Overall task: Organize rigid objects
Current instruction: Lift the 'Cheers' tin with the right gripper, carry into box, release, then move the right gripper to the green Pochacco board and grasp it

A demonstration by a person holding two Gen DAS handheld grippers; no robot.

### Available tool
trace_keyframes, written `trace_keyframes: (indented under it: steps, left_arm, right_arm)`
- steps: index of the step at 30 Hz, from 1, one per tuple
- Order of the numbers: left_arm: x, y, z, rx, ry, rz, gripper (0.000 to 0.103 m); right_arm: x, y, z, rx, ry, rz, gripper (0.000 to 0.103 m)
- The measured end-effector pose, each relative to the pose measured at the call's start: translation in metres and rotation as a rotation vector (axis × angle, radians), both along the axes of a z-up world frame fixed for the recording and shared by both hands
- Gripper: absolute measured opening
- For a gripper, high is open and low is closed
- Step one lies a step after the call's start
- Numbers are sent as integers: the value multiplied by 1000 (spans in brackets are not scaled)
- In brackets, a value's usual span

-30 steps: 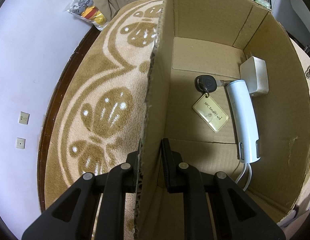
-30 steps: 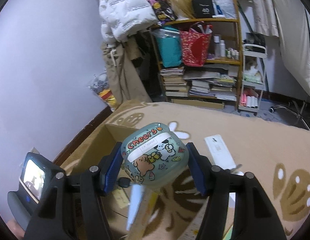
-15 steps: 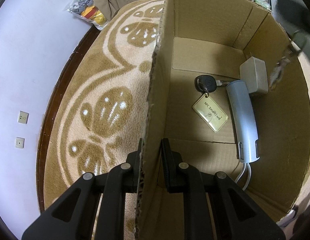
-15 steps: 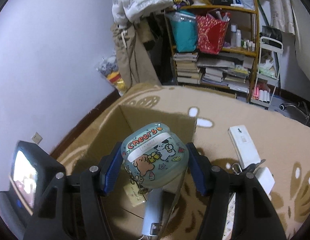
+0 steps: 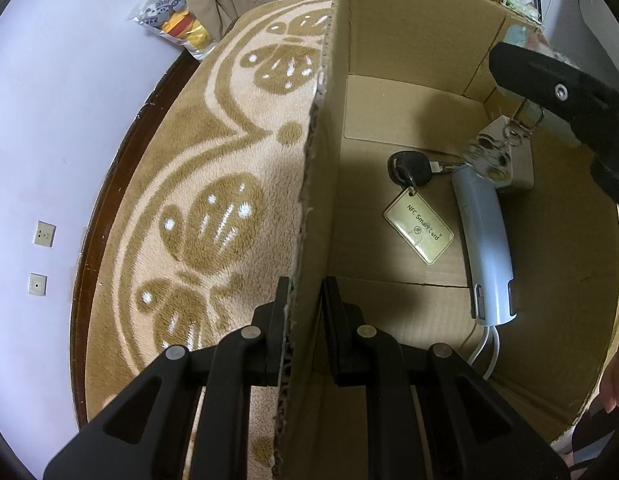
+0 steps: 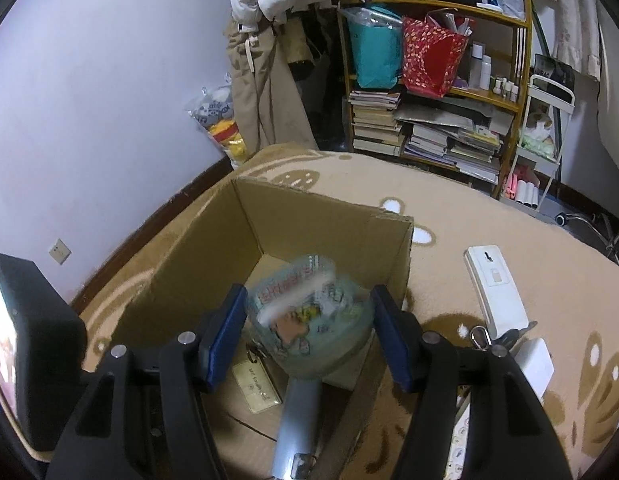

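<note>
My left gripper is shut on the near wall of an open cardboard box. Inside lie a black car key with a gold NFC card tag, a pale blue handset and a white block. My right gripper hangs over the box. Between its fingers a green "Cheers" cartoon case is blurred and tilted, with gaps at both pads. In the left wrist view that gripper's finger enters top right, and the case's charm dangles below it.
The box stands on a beige patterned rug. Right of the box lie a white remote, keys and a white adapter. A cluttered bookshelf and hanging clothes stand behind. A bagged plush lies by the wall.
My right gripper moved over the box and its jaws widened; the case went from firmly gripped to blurred and tilting downward. The left gripper kept its hold on the box wall.
</note>
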State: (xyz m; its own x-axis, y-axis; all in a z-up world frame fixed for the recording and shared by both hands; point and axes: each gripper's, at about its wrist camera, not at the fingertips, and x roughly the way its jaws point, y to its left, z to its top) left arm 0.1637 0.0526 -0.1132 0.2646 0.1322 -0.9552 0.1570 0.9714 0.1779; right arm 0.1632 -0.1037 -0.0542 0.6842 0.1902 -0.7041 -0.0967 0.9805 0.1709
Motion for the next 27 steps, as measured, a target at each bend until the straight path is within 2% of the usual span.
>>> trace_keyframes:
  steps: [5, 6, 7, 9, 14, 18, 24, 27]
  left_arm:
    - [0, 0, -1, 9, -1, 0, 15]
    - [0, 0, -1, 9, 0, 1, 15]
    - [0, 0, -1, 8, 0, 2, 15]
    - [1, 0, -1, 7, 1, 2, 15]
    - [1, 1, 0, -3, 2, 5, 15]
    - [2, 3, -1, -6, 3, 6, 15]
    - [2, 3, -1, -5, 3, 4, 15]
    - [2, 3, -1, -4, 2, 3, 15]
  right_arm:
    - [-1, -7, 6, 15, 0, -8, 68]
    - [-2, -9, 8, 18, -2, -8, 71]
    - [-4, -11, 10, 14, -3, -12, 81]
    - [-6, -14, 12, 0, -12, -22, 87]
    - [-12, -26, 15, 25, -15, -50, 88]
    - [-23, -36, 17, -12, -31, -89, 89]
    - [-50, -75, 7, 29, -8, -200, 89]
    - [-63, -91, -1, 15, 2, -250, 89]
